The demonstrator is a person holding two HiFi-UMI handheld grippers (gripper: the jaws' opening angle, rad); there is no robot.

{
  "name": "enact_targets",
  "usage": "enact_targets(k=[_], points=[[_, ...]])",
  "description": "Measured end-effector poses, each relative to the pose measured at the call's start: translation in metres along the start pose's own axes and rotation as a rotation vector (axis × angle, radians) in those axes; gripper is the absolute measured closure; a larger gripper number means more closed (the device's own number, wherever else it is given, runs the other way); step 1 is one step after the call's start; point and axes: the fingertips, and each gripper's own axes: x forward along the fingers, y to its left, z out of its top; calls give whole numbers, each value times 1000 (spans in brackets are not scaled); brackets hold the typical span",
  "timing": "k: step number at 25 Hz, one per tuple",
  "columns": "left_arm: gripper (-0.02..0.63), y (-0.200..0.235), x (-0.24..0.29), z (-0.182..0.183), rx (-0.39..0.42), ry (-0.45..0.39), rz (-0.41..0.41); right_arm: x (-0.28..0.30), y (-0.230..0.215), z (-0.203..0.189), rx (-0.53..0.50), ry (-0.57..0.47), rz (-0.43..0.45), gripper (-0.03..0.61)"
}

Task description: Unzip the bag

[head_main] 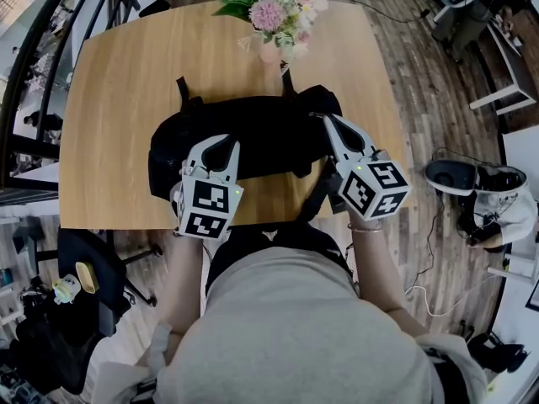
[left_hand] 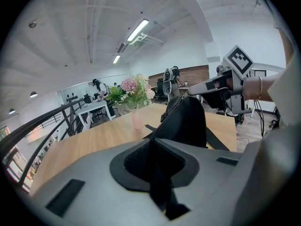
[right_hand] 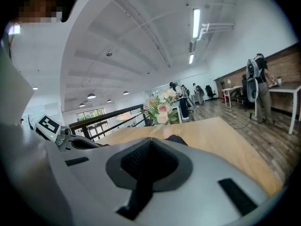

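A black bag (head_main: 261, 133) lies across the wooden table (head_main: 126, 99) near its front edge. My left gripper (head_main: 222, 141) is at the bag's left part. In the left gripper view its jaws (left_hand: 151, 138) are shut on the black fabric beside the zip line, and the bag (left_hand: 188, 121) runs away from them. My right gripper (head_main: 328, 118) is at the bag's top right end. It shows there in the left gripper view (left_hand: 190, 91), shut on the thin zip pull. In the right gripper view only a small piece of the bag (right_hand: 176, 139) shows past the shut jaws (right_hand: 150, 139).
A vase of pink and white flowers (head_main: 282, 15) stands on the table just behind the bag. A black office chair (head_main: 84, 268) is at the lower left beside the table. Gear and cables (head_main: 459, 175) lie on the floor to the right.
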Motion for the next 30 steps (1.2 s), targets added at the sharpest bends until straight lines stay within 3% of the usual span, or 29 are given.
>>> enact_targets(k=[12,30], points=[[568,0,1,3,0,0,-7,-6,-27,-1,25,-19,-63,563],[557,-6,-6,-1,-94,-11,-29,-7,-27,-11,102,-37,-78,572]])
